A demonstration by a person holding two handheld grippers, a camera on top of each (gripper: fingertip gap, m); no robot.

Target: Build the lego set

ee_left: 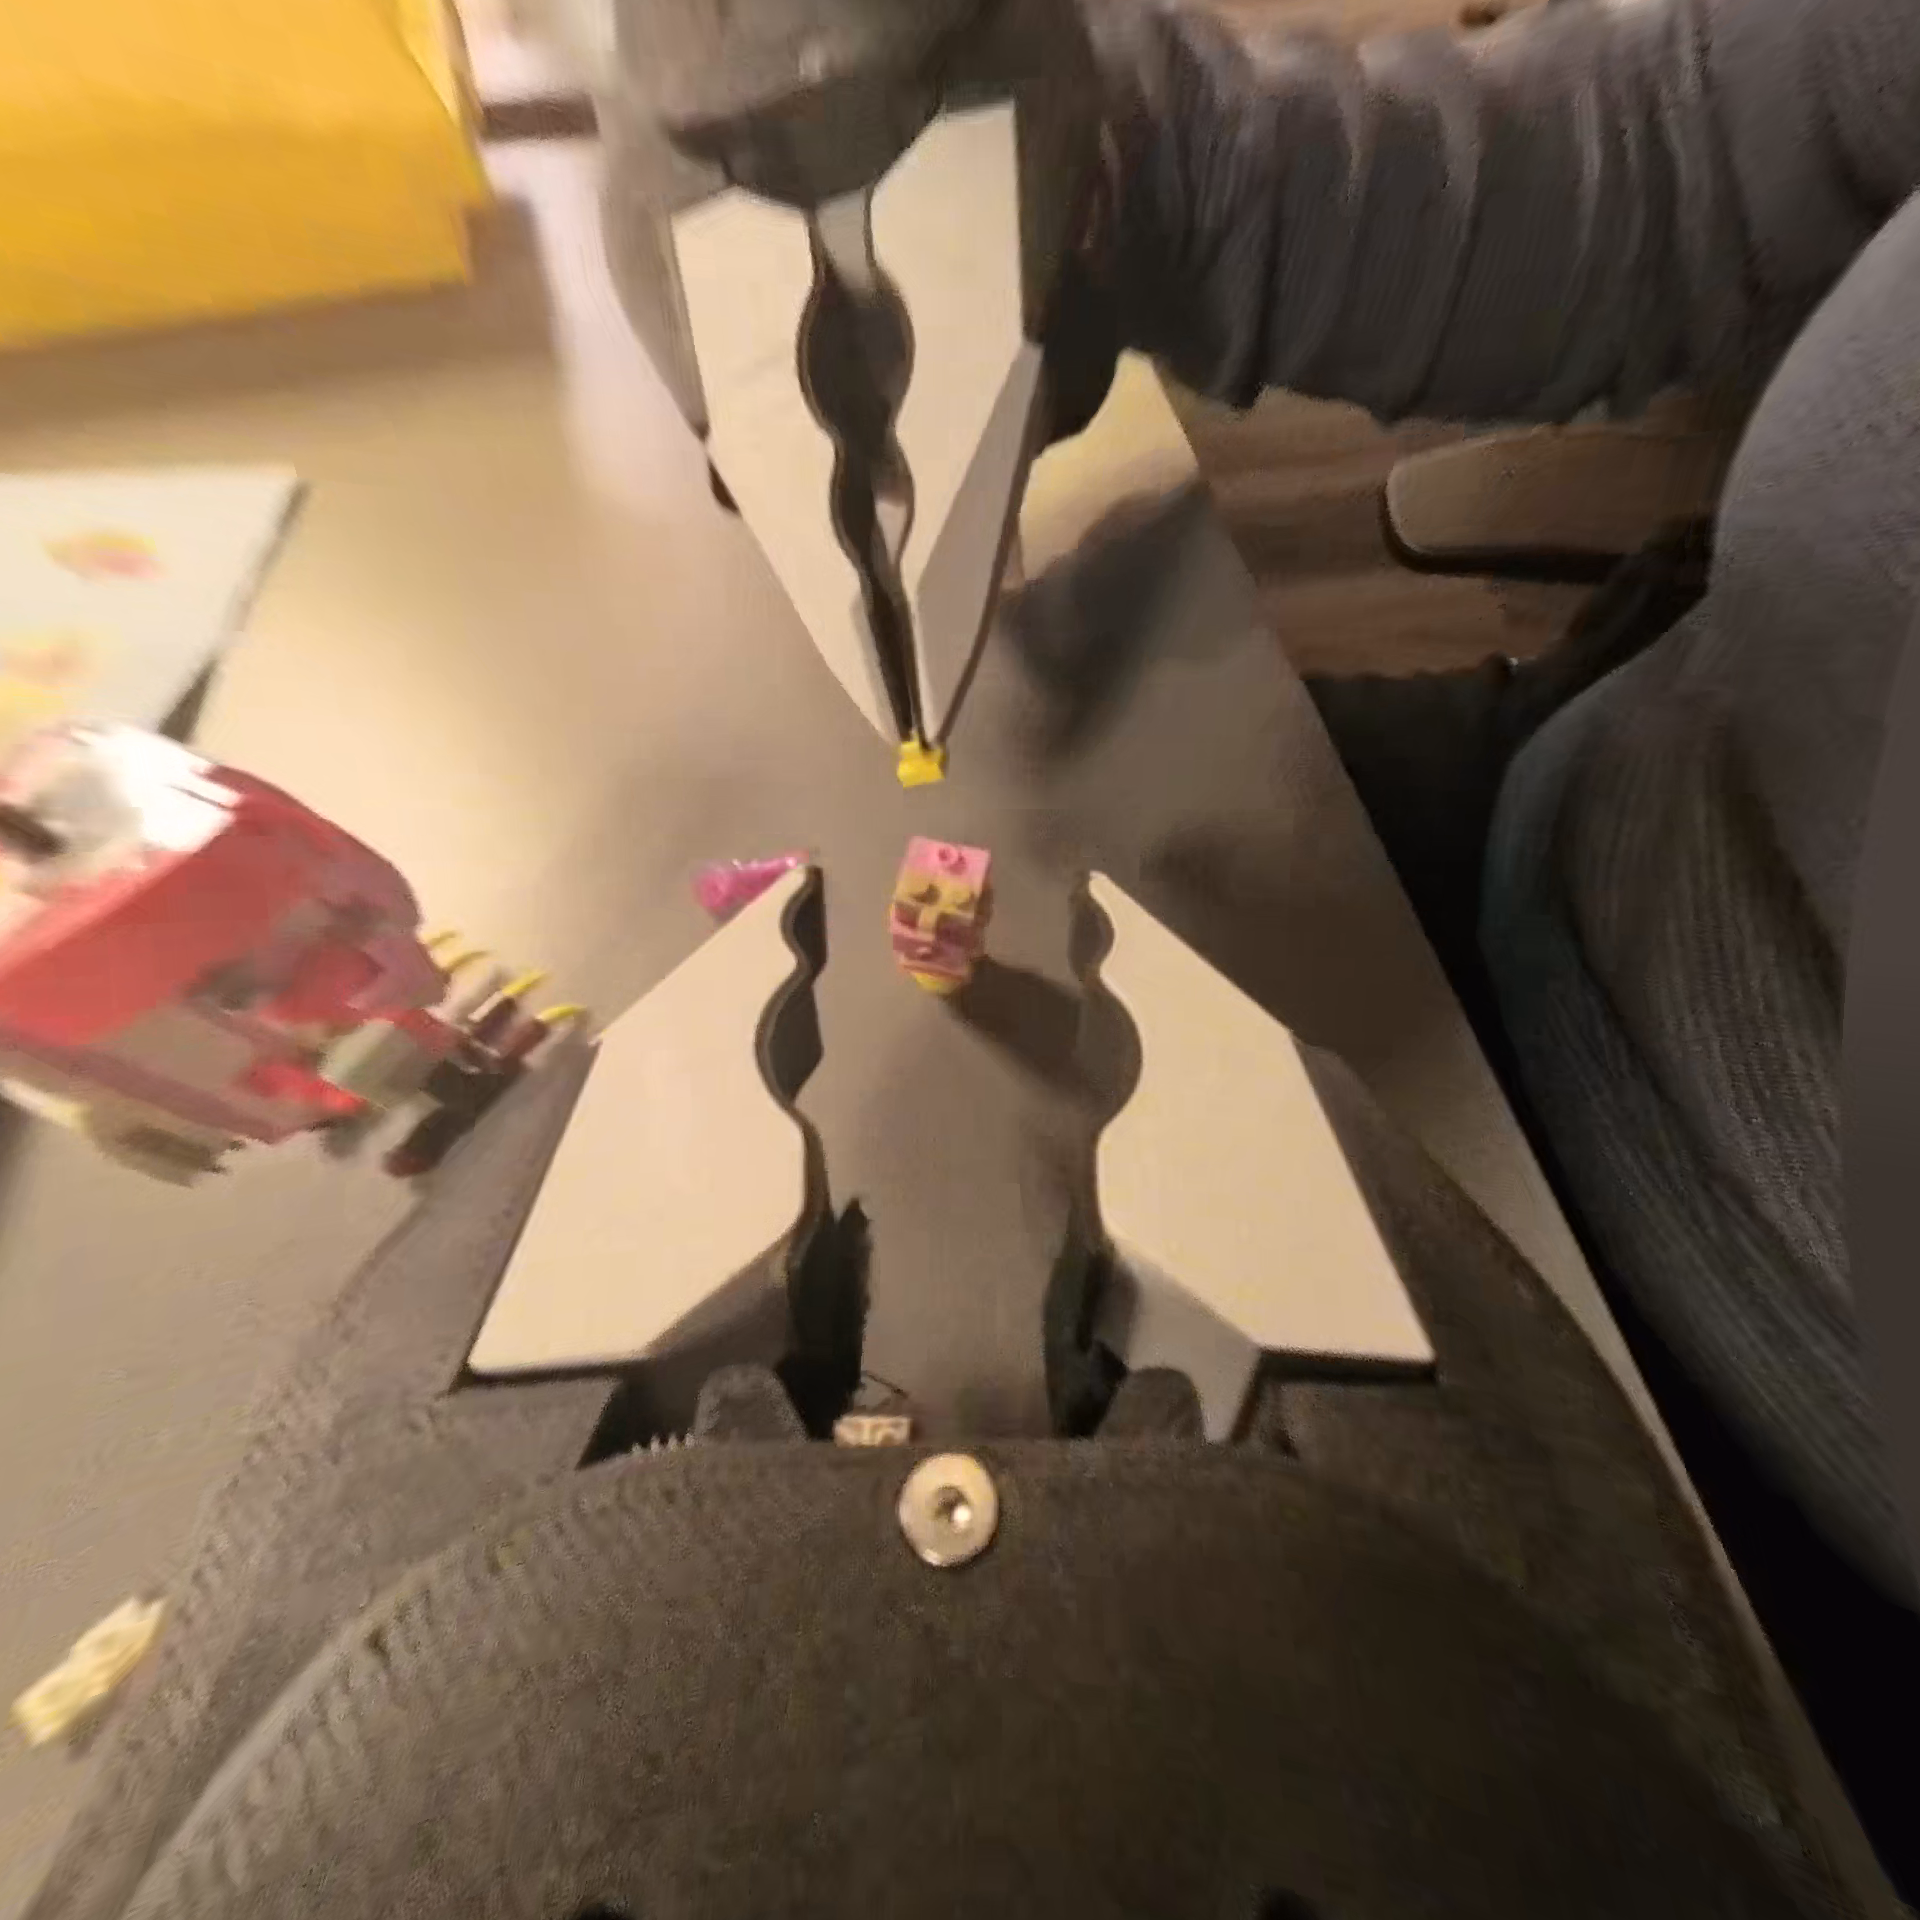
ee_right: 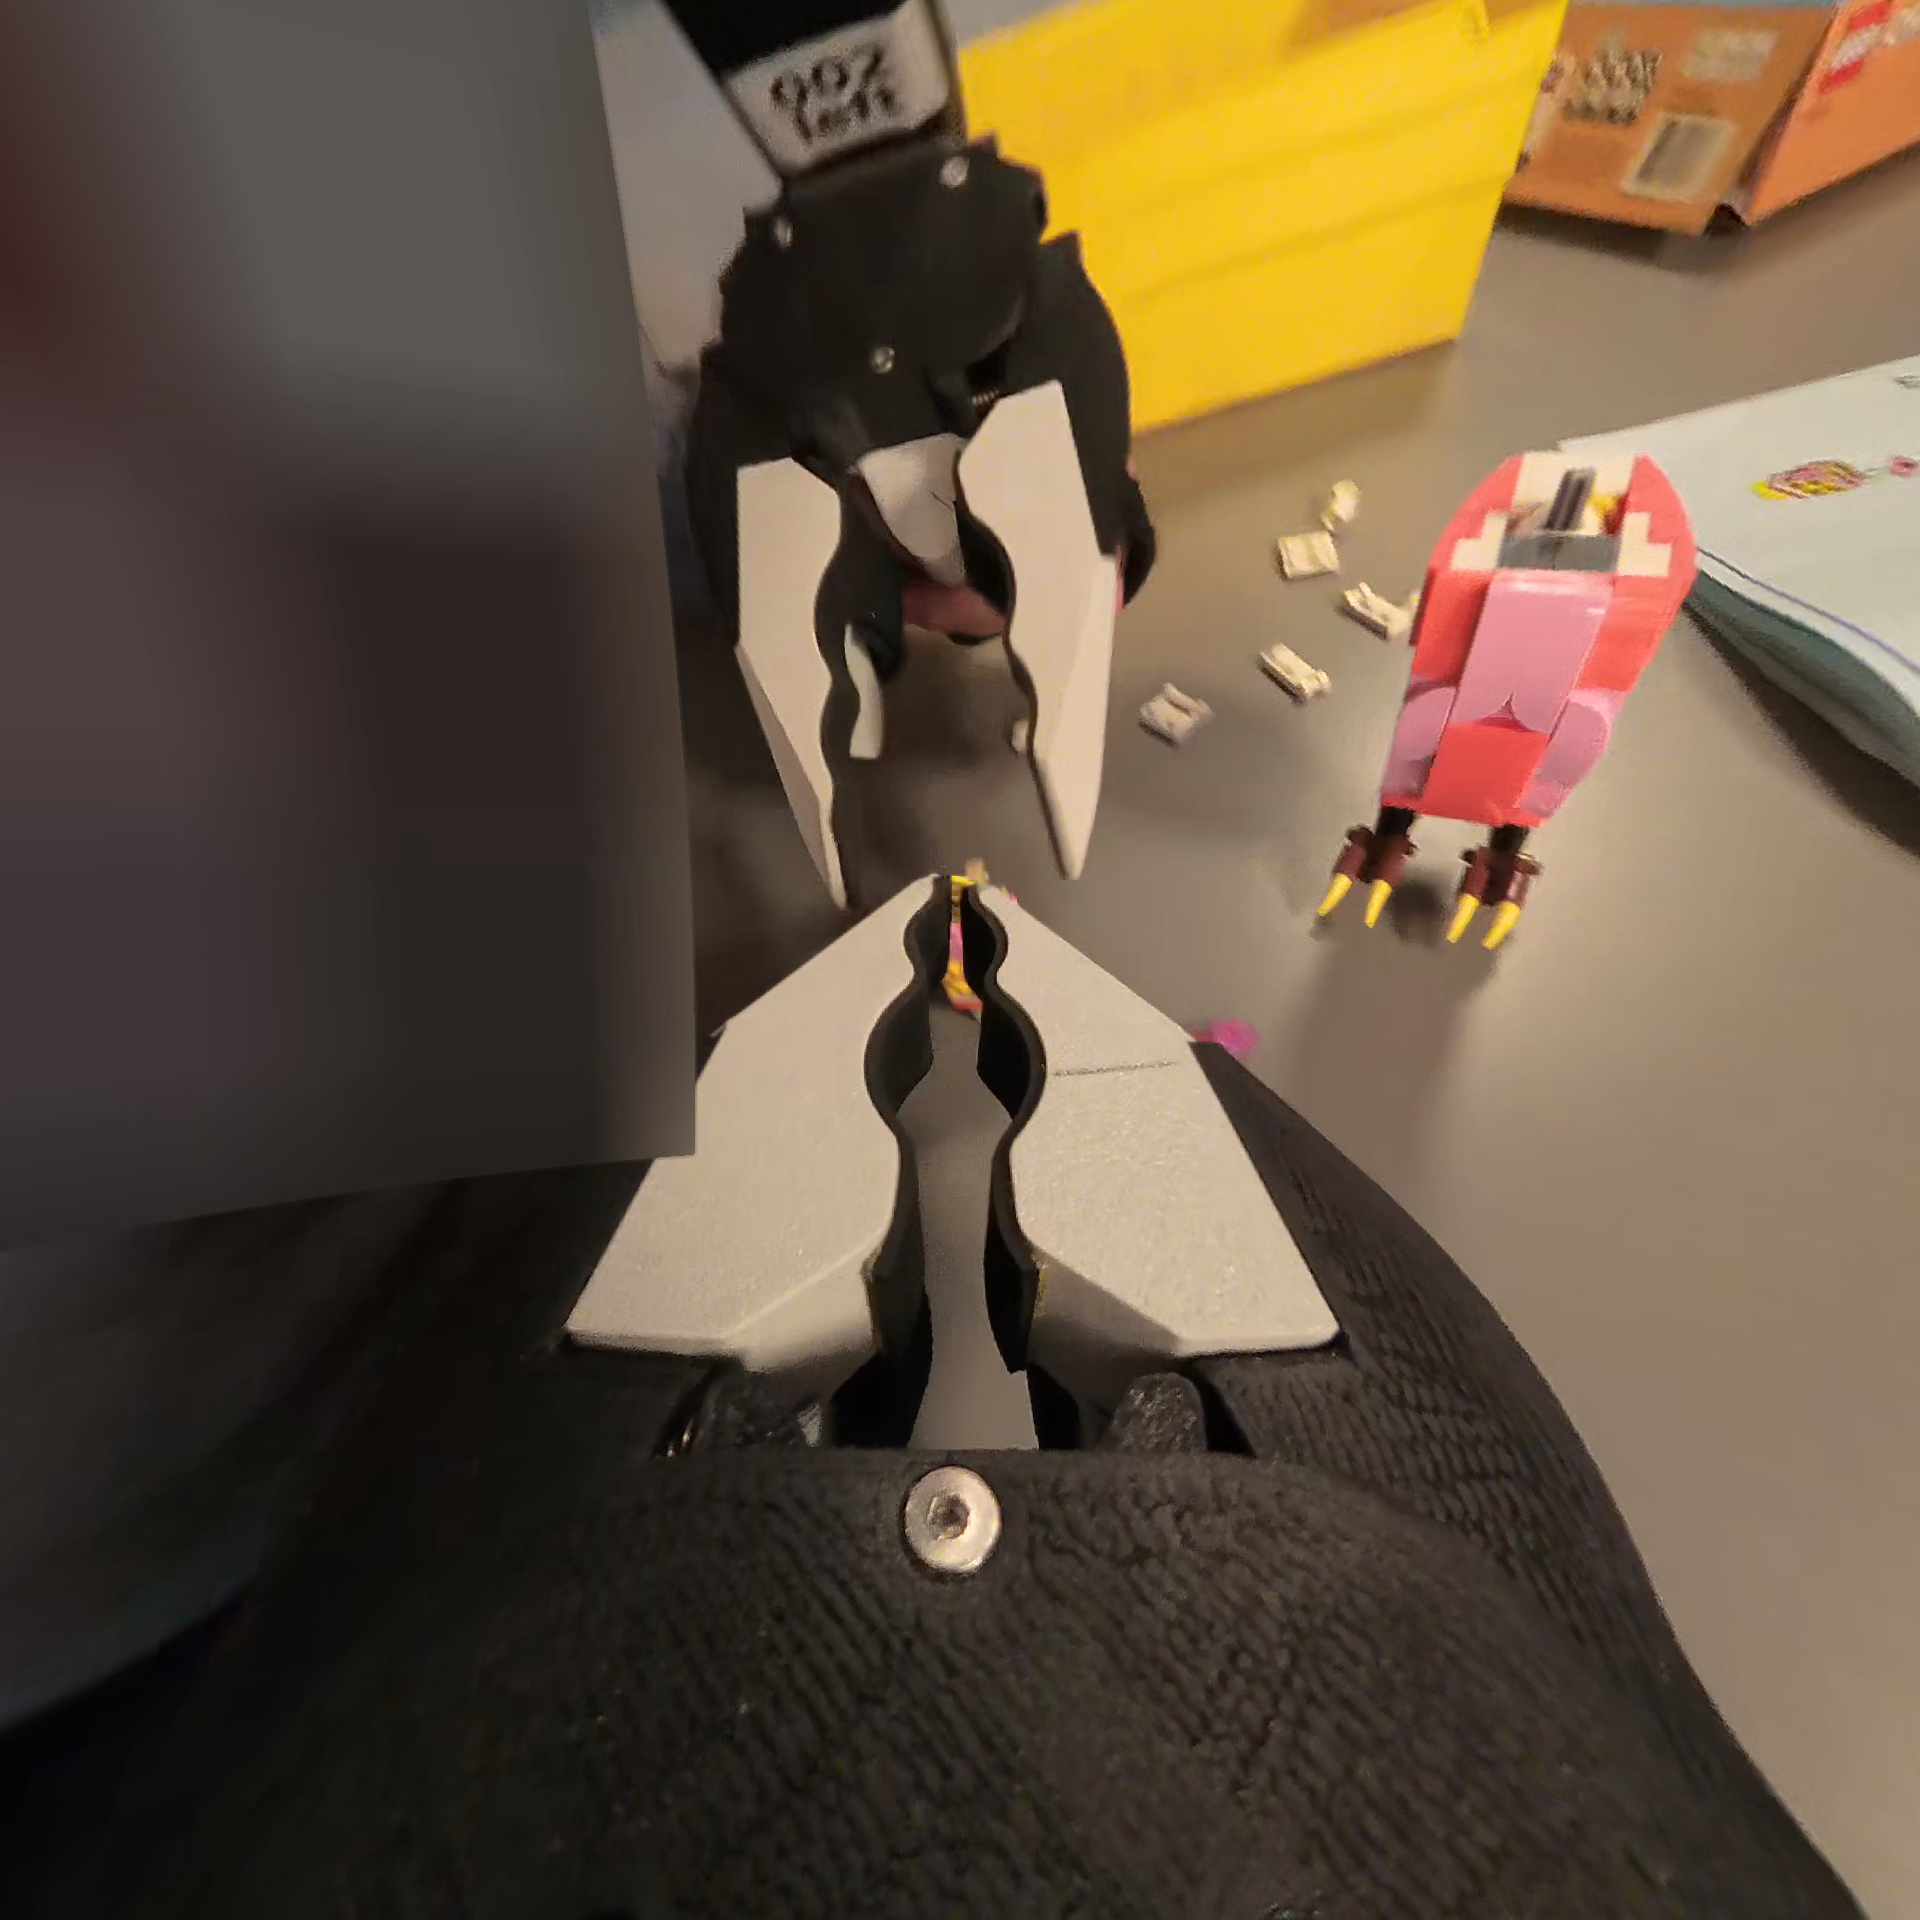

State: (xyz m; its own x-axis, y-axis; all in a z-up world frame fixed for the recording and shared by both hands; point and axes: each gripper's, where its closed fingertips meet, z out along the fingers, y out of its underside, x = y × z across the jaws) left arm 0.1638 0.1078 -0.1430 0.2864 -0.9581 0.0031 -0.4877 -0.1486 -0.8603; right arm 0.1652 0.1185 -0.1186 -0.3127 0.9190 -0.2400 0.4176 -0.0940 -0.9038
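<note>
My left gripper [ee_left: 951,883] is open, just above the grey table [ee_left: 468,748]. A small pink-and-yellow brick stack [ee_left: 940,930] stands on the table between its fingertips, and neither pad touches it. My right gripper [ee_left: 914,732] comes from the opposite side, a little above the stack, shut on a small yellow piece [ee_left: 920,764]. In the right wrist view my right gripper [ee_right: 961,888] is closed, with a bit of yellow showing at its tips. The stack [ee_right: 961,977] shows through the gap below them. The left gripper's spread fingers [ee_right: 1060,727] face me there.
A red and pink brick creature with yellow claws [ee_right: 1517,665] stands on the table; it also shows in the left wrist view [ee_left: 208,935]. Near it are several small white pieces [ee_right: 1288,665], a magenta piece [ee_left: 743,883], a booklet [ee_right: 1818,582], a yellow box [ee_right: 1247,208] and cardboard boxes [ee_right: 1683,114]. A sleeve [ee_left: 1455,187] is behind. Only a small space, under 4 cm, lies between the two pairs of fingers.
</note>
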